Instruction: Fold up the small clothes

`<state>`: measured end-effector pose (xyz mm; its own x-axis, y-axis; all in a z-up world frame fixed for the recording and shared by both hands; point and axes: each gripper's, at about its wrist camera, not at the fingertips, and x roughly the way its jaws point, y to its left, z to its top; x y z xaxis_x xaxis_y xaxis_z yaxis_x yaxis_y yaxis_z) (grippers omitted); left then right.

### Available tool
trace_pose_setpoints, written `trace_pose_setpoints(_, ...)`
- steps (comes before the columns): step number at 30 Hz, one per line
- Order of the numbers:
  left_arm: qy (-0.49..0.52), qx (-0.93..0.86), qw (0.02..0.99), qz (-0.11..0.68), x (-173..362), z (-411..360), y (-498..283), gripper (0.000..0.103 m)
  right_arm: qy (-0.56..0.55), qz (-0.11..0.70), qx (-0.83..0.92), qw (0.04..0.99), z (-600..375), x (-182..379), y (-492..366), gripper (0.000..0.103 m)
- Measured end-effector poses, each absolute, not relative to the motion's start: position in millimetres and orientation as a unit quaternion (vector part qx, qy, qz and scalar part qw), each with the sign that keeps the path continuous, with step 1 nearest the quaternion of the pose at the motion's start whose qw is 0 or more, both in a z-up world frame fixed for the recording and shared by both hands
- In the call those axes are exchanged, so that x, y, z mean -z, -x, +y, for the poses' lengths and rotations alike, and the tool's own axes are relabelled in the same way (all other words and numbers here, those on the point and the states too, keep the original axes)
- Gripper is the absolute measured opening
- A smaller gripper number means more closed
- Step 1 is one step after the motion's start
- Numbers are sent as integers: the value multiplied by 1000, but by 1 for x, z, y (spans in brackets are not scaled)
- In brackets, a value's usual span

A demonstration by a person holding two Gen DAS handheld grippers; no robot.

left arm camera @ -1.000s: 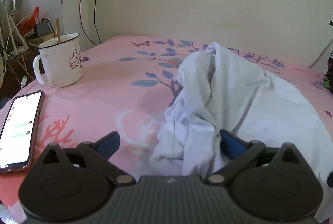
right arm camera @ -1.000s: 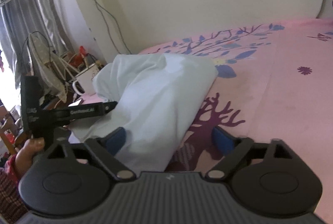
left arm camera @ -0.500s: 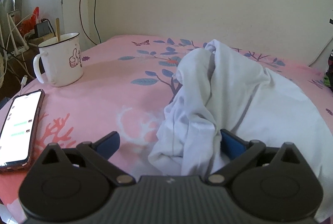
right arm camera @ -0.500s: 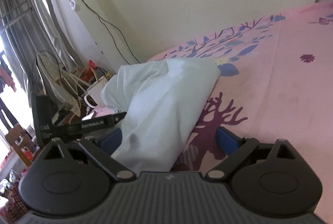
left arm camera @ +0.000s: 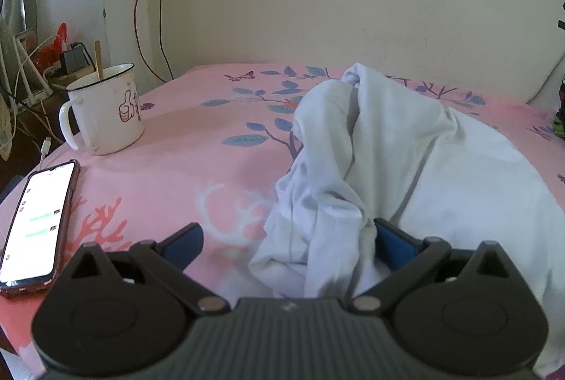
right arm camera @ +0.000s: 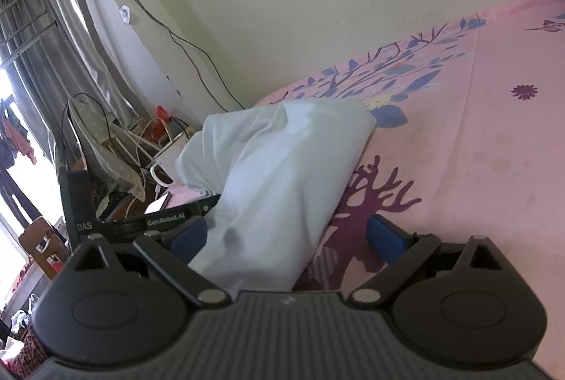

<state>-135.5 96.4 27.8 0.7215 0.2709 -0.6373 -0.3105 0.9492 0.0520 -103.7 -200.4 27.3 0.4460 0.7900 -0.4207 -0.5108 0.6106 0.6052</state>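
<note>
Over at ten o'clock in my left wrist view sits a white enamel mug [left arm camera: 106,112] with a thumbs-up print, a wooden stick [left arm camera: 97,59] standing inside it; I can't see whether any liquid is in it. Just nearer, at nine o'clock, a lit phone [left arm camera: 37,221] lies flat near the edge of the pink bedsheet [left arm camera: 183,175].

My left gripper [left arm camera: 286,239] is spread wide, its jaws apart, with the white garment [left arm camera: 370,161] bunched up between them and heaped toward one o'clock; the right blue pad [left arm camera: 395,242] touches the cloth, the left pad stands clear on bare sheet. My right gripper [right arm camera: 286,235] is likewise released, jaws wide, and the same garment [right arm camera: 282,175] runs up from its left pad toward eleven o'clock. I think that pad brushes the fabric, though the blur makes it hard to be sure.

From the right wrist view, open sheet [right arm camera: 476,140] stretches from one to three o'clock as far as the wall. At nine o'clock the bed edge drops to a clutter of cables and a mesh cover [right arm camera: 106,150], with my left gripper's arm [right arm camera: 166,214] reaching in beside the cloth.
</note>
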Motion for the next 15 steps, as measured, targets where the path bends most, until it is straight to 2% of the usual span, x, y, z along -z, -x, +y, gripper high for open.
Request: trace_pose_setpoints(15,14,-156,928,338,-29,93,136,103,-188,350,-396,828,-202,-27,102,91)
